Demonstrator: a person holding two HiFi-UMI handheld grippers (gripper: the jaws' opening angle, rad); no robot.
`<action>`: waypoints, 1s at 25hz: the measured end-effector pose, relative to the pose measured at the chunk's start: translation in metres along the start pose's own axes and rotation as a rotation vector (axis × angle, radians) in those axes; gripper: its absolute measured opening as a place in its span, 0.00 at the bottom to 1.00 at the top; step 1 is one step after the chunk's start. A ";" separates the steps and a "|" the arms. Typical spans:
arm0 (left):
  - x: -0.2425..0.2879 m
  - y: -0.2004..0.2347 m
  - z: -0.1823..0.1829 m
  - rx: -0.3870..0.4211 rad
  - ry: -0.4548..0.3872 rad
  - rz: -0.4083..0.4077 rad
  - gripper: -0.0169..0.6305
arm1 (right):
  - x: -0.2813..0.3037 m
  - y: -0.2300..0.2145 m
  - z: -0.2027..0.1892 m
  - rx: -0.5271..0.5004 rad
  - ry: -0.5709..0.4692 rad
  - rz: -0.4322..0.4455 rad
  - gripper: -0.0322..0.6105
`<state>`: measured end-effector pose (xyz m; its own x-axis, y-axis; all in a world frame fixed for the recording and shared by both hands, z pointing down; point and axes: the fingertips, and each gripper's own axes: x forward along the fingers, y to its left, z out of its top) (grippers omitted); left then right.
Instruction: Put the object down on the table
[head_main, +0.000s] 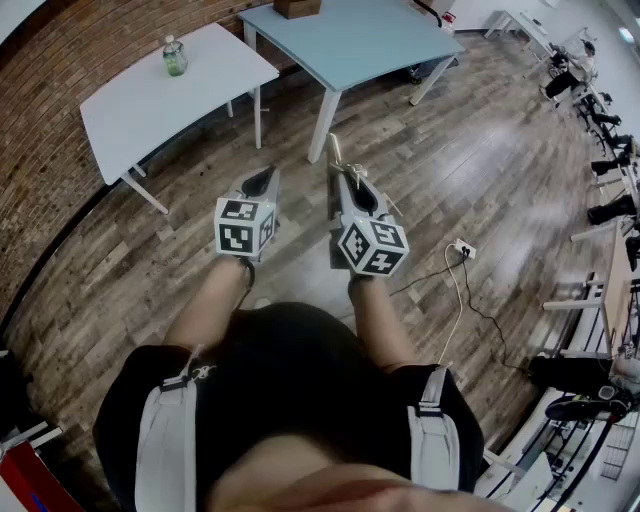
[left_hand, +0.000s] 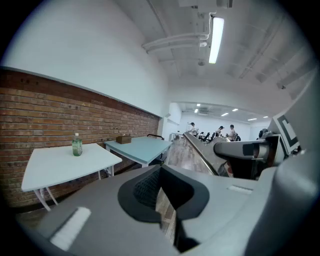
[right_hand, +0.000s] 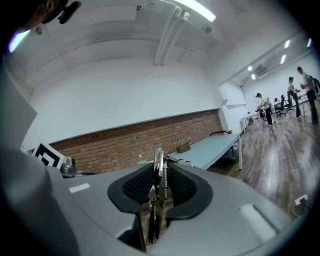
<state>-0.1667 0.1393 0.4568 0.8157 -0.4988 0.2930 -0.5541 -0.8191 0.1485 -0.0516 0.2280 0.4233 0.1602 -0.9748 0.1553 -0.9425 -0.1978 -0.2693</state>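
My right gripper (head_main: 352, 186) is shut on a thin metal spring-loaded tool (right_hand: 159, 176); its pads press on both sides. The tool's tip (head_main: 334, 150) sticks out past the jaws towards the tables. My left gripper (head_main: 262, 178) hangs beside it on the left, its jaws a narrow gap apart with nothing between them; wooden floor shows through the gap in the left gripper view (left_hand: 161, 175). Both grippers are held over the floor in front of the person's body. A white table (head_main: 170, 105) and a light blue table (head_main: 350, 45) stand ahead.
A green bottle (head_main: 175, 56) stands on the white table, a brown box (head_main: 296, 8) on the blue one. A brick wall (left_hand: 45, 110) runs behind them. A white cable and power strip (head_main: 463, 249) lie on the floor at right. People (right_hand: 263, 107) stand far off.
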 end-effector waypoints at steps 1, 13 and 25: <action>0.000 0.001 -0.001 0.001 0.001 -0.002 0.02 | 0.001 0.001 -0.001 0.000 0.001 0.000 0.21; 0.003 0.020 0.003 0.007 0.005 -0.011 0.02 | 0.016 0.013 -0.010 0.004 0.003 -0.026 0.21; 0.009 0.049 -0.004 0.030 0.037 -0.016 0.02 | 0.028 0.038 -0.015 -0.010 -0.003 -0.039 0.21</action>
<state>-0.1869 0.0960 0.4709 0.8173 -0.4751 0.3260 -0.5353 -0.8354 0.1248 -0.0874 0.1951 0.4318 0.1976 -0.9667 0.1625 -0.9384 -0.2345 -0.2538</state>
